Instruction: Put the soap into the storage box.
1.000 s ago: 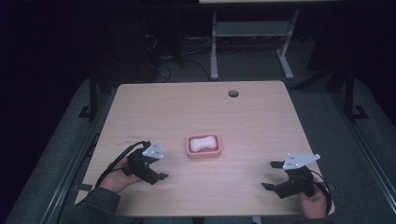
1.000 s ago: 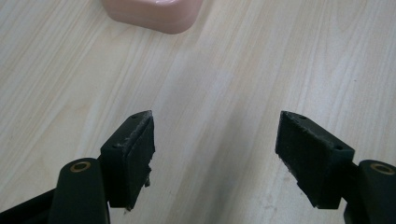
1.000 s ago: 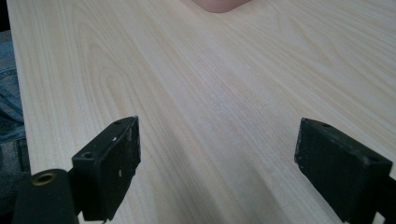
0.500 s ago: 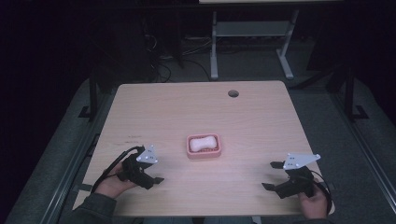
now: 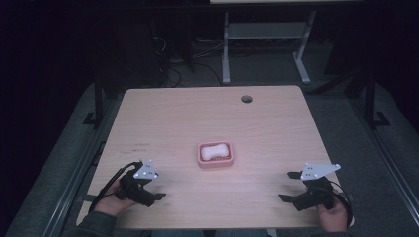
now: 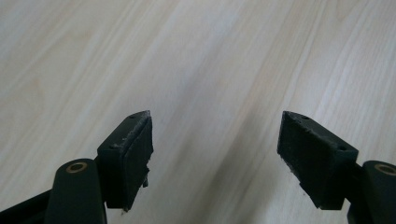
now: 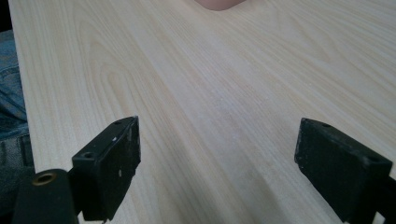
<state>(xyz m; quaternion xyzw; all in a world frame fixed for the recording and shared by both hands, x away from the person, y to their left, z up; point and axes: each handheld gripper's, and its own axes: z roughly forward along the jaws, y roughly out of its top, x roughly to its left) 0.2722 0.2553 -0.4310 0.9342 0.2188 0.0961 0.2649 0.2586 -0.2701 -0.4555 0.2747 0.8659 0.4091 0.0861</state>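
Note:
A pink soap dish holding a white bar of soap sits in the middle of the wooden table. My left gripper is near the front left edge, well left of the dish and pointing right. Its jaws have just been opening, and in the left gripper view they stand open over bare wood. My right gripper rests near the front right corner and points left. It is open, with nothing between the jaws. The dish's corner shows at the top of that view.
A round cable hole lies near the table's far edge. Behind the table stand a desk frame's legs and floor cables. The person's jeans show past the near table edge.
My left gripper has drawn back toward the table's front edge and a little left, away from the dish. The right gripper has stayed put.

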